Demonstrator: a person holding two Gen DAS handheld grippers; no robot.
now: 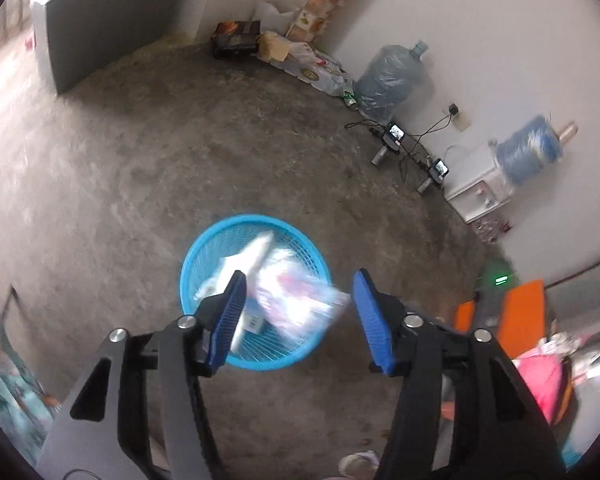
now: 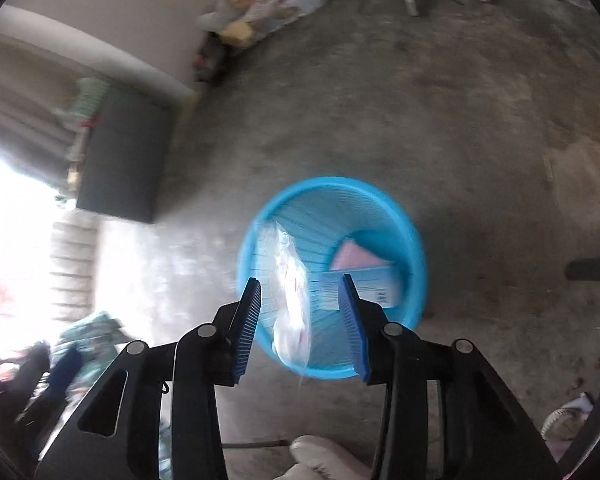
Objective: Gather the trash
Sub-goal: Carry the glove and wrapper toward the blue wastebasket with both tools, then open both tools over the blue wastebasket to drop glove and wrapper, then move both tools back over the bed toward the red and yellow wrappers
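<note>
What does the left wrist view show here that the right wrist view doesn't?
Left wrist only: a white water dispenser carrying a blue bottle, a wall socket, orange panels.

Right wrist only: a pink and blue flat box lying in the basket, a bright doorway.

Both: the blue mesh basket on the concrete floor, a clear plastic bag dropping into it, each gripper's jaws apart, and the dark cabinet.

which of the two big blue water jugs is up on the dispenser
The water jug farther right, mounted on the white dispenser; the plastic-wrapped jug stands on the floor.
</note>
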